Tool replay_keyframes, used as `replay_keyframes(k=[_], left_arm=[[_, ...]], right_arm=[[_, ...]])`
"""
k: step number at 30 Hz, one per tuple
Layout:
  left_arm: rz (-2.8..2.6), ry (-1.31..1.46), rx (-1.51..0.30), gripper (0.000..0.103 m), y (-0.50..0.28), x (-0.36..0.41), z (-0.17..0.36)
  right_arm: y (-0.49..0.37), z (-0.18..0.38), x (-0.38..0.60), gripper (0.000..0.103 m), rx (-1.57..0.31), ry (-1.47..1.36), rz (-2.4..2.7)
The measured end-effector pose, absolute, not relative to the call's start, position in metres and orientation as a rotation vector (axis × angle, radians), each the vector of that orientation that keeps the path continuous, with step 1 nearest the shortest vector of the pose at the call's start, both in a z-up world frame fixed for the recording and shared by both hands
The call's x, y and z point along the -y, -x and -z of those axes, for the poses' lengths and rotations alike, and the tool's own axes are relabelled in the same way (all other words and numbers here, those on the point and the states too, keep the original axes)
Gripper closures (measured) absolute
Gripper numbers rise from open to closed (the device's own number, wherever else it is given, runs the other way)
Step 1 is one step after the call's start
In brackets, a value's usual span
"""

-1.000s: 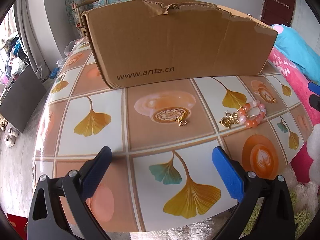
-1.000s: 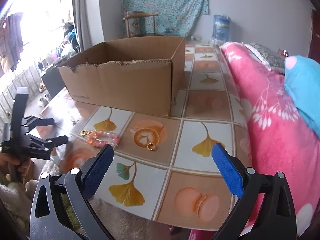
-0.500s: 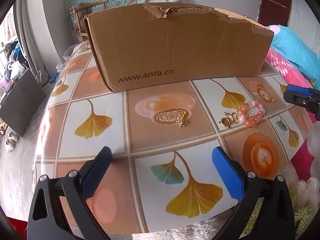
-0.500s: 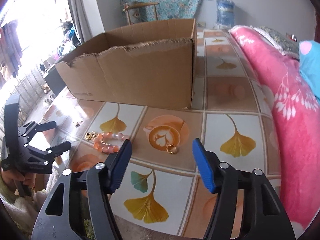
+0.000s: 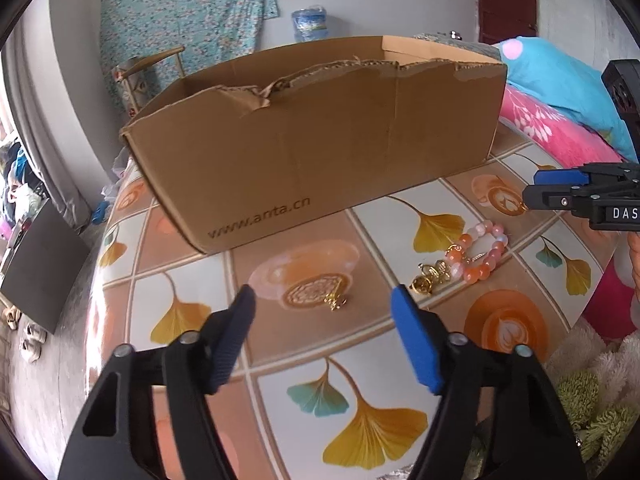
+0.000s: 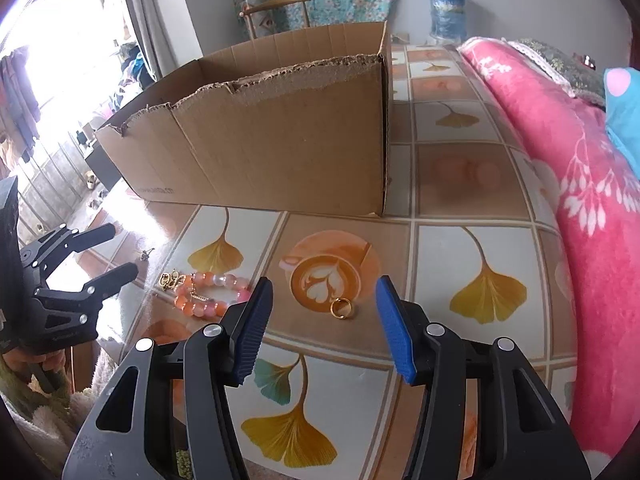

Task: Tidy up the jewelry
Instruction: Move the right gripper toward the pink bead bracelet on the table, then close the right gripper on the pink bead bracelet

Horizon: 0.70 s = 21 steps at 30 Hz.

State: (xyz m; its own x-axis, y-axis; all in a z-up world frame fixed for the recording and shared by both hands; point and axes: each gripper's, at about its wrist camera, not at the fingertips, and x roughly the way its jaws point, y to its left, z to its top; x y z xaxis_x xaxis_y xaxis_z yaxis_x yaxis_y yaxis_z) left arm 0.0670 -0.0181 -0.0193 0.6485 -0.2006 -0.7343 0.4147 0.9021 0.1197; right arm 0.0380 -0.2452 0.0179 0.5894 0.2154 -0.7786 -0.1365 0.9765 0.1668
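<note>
On the tiled tablecloth lie a small gold pendant, a bracelet of orange and pink beads with a gold charm, and a gold ring. My left gripper is open and its jaws are closing; the pendant lies just ahead between the fingertips, untouched. My right gripper is open too, jaws closing, with the ring on the table between its tips and clear of the pads. The bracelet lies left of the right gripper. An open cardboard box stands behind the jewelry.
A pink blanket and a blue pillow border the table on the right. The table's near edge drops to a fluffy green and white rug. A chair and a water bottle stand by the far wall.
Both grippers' jaws have narrowed from wide open. The right gripper has come down closer to the ring. The left gripper has rolled and now frames the pendant.
</note>
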Motion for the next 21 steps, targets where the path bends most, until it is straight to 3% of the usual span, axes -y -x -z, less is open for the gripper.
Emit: replay_keyframes(k=[6,14,21], left_arm=[[0.386,-0.267,-0.824,0.059,-0.076,0.018,0.022],[0.532,-0.209,-0.800,0.062,-0.062,0.027,0.011],[0.583,-0.248,-0.821,0.077,-0.053,0.045,0.021]], right_arm=[[-0.041,-0.016,0.248,0.055,-0.929,-0.098,-0.207],[-0.040,-0.022,0.238,0.068,-0.901,-0.144,-0.319],[-0.033,-0.026,0.202,0.073,-0.896,-0.091,-0.507]])
